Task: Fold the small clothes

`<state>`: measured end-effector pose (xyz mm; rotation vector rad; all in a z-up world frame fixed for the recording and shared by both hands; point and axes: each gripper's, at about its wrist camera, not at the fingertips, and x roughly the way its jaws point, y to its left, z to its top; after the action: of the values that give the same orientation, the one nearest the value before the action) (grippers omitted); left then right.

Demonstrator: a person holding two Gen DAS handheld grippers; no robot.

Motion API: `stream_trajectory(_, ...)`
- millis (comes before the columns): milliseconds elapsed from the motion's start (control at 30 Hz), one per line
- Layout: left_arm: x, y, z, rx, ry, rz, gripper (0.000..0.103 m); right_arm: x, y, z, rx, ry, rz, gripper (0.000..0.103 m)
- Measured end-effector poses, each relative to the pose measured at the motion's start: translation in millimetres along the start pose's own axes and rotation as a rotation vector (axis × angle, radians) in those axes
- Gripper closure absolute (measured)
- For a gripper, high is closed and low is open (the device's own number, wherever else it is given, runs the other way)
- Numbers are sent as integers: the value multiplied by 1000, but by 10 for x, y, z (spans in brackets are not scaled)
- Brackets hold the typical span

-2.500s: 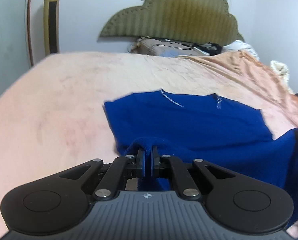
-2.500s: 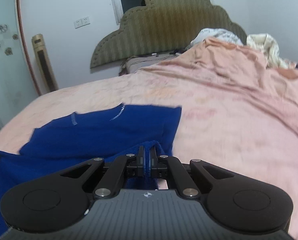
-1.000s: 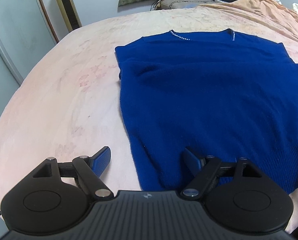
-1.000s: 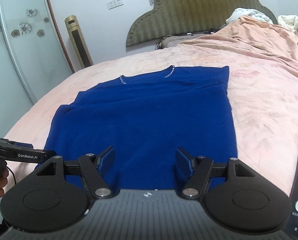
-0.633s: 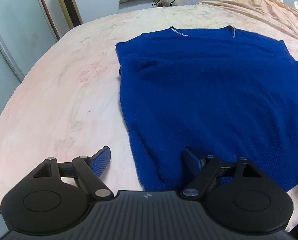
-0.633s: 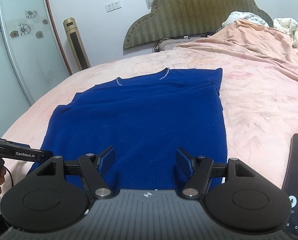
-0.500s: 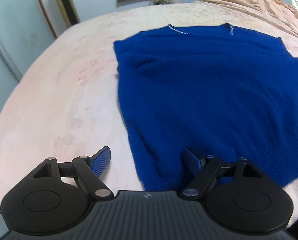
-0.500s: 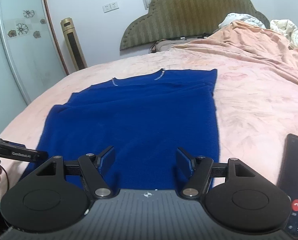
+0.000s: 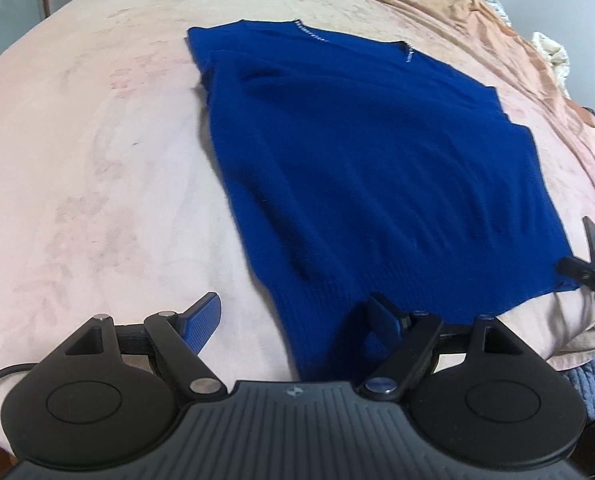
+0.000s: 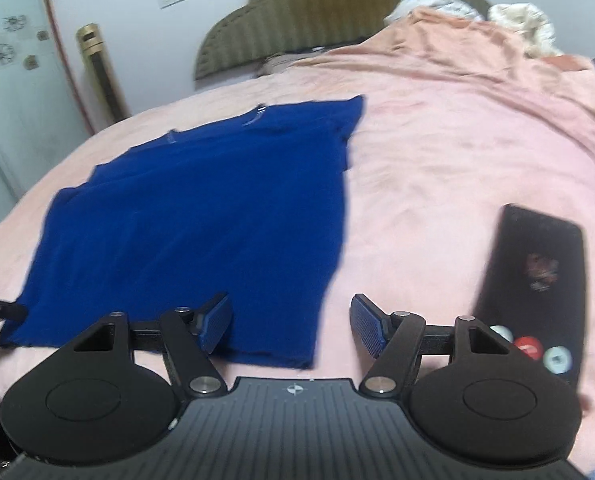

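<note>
Currently the blue sweater (image 9: pixel 369 168) lies spread flat on the pink bedspread (image 9: pixel 97 168), neckline toward the headboard (image 10: pixel 337 12) and hem along the near edge of the bed.

The left gripper (image 9: pixel 297 320) stands with its jaws wide apart, straddling the hem's left corner; no pad presses the cloth. The right gripper (image 10: pixel 289 322) is also apart, its jaws having just closed a little, with the hem's right corner between them but not clamped. A phone (image 10: pixel 533 280) lies on the bedspread just beside the right gripper, clear of the garment.

Handling, as judged:
- The garment is a soft knit, light and limp. It will drape and sag from any single hold and will not keep a shape by itself.
- The fuzzy surface should grip the ribbed pads well; slipping is unlikely.
- The knit may stretch if pulled hard.

Recommended hold: take the ribbed hem at each lower corner, pinching both layers together, one gripper per corner. Lift evenly so the fold line stays straight.
</note>
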<state>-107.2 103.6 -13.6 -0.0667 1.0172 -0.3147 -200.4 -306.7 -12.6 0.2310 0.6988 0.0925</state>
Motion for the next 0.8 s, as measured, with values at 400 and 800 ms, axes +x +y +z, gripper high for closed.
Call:
stream_trajectory(400, -99, -26, 14, -28, -70, -164, 93, 8, -33, 18, 114, -37, 125, 88)
stream_trajectory(800, -1485, 133, -2, 132, -319, -303, 93, -1005, 41, 312, 13, -161, 364, 89)
